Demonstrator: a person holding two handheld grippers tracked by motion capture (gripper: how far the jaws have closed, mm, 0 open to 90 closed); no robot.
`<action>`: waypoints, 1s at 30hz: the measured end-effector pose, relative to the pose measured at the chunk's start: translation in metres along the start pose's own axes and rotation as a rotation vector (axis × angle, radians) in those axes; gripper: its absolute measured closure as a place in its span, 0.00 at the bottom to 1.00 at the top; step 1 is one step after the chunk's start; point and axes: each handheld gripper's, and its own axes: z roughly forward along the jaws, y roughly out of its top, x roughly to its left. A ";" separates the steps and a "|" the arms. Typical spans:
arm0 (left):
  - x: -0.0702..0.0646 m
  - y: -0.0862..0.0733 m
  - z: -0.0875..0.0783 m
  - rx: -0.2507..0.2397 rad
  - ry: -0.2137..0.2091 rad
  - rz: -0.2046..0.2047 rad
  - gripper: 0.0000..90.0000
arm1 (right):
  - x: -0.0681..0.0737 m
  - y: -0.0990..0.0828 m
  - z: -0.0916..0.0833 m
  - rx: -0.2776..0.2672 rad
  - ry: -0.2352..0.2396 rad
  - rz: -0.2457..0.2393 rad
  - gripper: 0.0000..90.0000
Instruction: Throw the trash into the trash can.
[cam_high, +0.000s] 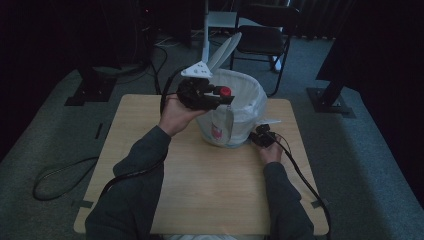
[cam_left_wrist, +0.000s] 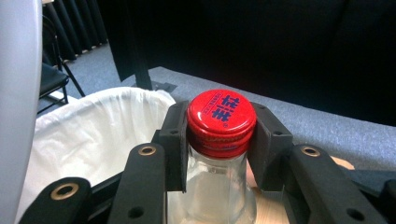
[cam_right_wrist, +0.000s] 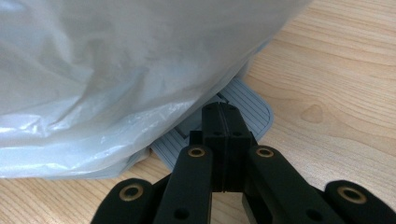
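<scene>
A clear glass bottle (cam_left_wrist: 219, 186) with a red cap (cam_left_wrist: 221, 114) sits between the jaws of my left gripper (cam_left_wrist: 221, 140), which is shut on its neck. In the high view this gripper (cam_high: 220, 96) holds the bottle (cam_high: 225, 92) at the near rim of a small bin (cam_high: 240, 107) lined with a white bag (cam_left_wrist: 102, 130). The bin's lid (cam_high: 223, 52) stands raised. My right gripper (cam_high: 260, 136) is low at the bin's right base. Its jaws are shut together (cam_right_wrist: 223, 116) and rest on the grey ribbed pedal (cam_right_wrist: 254, 109), with the bag (cam_right_wrist: 116, 70) bulging just above.
The bin stands at the far middle of a light wooden table (cam_high: 210, 185). Behind the table are a dark folding chair (cam_high: 262, 37) and a white pole (cam_high: 205, 30). Cables (cam_high: 55, 175) lie on the grey carpet to the left, and black stand bases (cam_high: 330, 100) sit at both sides.
</scene>
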 end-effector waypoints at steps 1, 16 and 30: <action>0.000 0.000 0.000 0.000 0.000 0.000 0.70 | 0.000 0.000 0.000 0.000 0.000 0.000 1.00; 0.007 0.033 0.003 -0.028 -0.020 -0.009 0.70 | 0.000 0.000 0.000 -0.001 -0.001 0.003 1.00; 0.019 0.069 -0.003 -0.074 -0.025 -0.047 0.70 | 0.000 0.000 0.000 0.000 -0.003 0.005 1.00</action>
